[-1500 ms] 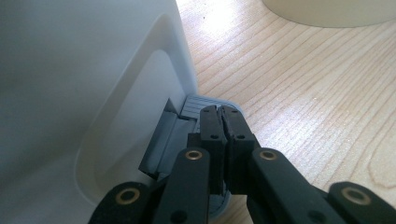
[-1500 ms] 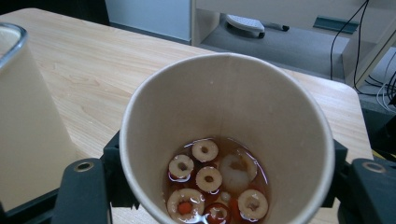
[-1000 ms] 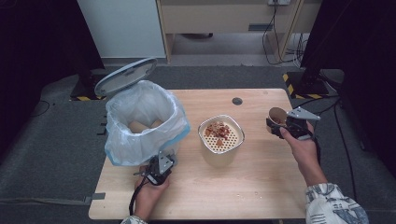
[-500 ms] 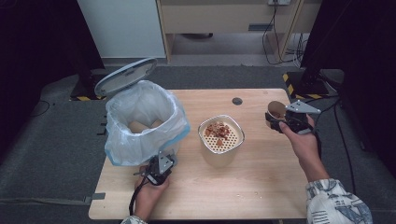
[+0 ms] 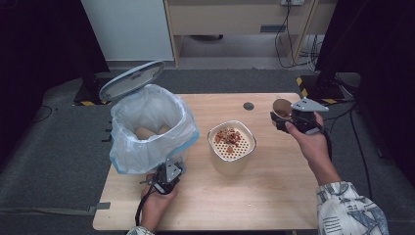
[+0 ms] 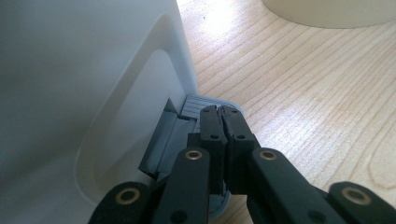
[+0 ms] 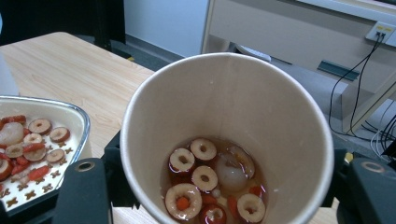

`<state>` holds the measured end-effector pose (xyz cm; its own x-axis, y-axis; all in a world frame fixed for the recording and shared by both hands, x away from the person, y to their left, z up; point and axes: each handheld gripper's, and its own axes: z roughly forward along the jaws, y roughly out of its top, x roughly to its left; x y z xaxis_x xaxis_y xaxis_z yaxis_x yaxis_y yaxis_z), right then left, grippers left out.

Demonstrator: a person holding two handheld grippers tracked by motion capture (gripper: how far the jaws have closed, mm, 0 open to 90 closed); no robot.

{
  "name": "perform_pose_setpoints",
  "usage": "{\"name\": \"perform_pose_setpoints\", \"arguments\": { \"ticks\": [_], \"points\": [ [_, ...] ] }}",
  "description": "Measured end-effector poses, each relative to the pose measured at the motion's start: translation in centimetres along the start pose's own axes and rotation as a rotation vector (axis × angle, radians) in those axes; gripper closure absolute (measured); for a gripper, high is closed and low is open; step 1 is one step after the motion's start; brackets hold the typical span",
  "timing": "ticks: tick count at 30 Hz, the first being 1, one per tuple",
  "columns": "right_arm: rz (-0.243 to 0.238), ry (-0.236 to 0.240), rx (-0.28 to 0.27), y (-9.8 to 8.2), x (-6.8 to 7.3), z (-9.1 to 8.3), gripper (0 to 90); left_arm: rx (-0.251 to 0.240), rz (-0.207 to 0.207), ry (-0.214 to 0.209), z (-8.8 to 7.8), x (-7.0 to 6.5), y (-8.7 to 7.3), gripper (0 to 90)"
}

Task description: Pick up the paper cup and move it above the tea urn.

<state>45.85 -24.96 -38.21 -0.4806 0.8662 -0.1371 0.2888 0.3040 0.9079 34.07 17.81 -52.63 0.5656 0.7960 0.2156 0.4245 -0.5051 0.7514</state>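
Observation:
A paper cup (image 5: 282,107) holding red date slices and liquid (image 7: 210,179) hangs above the table's right side, tilted a little to the left. My right gripper (image 5: 289,119) is shut on it, with a black finger (image 7: 84,191) on each side of the cup. Left of the cup stands a cream tub (image 5: 231,144) whose perforated strainer (image 7: 37,140) carries date slices. My left gripper (image 6: 222,112) is shut, its tips resting on the grey pedal (image 6: 194,105) at the foot of the white bin (image 5: 147,129). The bin's lid (image 5: 131,80) stands open.
The bin is lined with a clear bag and has brown pieces inside (image 5: 147,132). A small dark disc (image 5: 248,105) is set in the wooden table (image 5: 274,196) near its far edge. A cabinet and cables stand beyond the table.
My right gripper has lifted the cup and carried it a little left, toward the tub. The left gripper has stayed on the pedal and the lid has stayed open.

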Motion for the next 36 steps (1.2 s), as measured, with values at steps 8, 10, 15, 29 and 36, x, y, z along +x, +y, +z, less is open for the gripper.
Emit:
{"name": "perform_pose_setpoints", "arguments": {
  "ticks": [8,10,15,29,36],
  "points": [
    [-0.014,0.024,-0.004,0.7,1.0,0.7,31.5,0.000,0.000,0.000,0.0,0.0,0.0,87.4],
    [-0.012,0.025,-0.006,0.9,1.1,0.7,31.5,0.000,-0.001,-0.001,0.0,0.0,0.0,87.4],
    [-0.016,0.032,-0.016,1.6,1.3,0.7,31.5,0.000,-0.001,-0.001,0.0,0.0,0.0,87.4],
    [-0.034,0.061,-0.039,3.0,2.5,0.8,31.5,0.000,0.000,-0.001,0.0,0.0,0.0,87.4],
    [-0.059,0.070,-0.040,3.5,3.0,1.3,31.4,-0.001,-0.001,0.000,0.0,0.0,0.0,87.4]
  ]
}}
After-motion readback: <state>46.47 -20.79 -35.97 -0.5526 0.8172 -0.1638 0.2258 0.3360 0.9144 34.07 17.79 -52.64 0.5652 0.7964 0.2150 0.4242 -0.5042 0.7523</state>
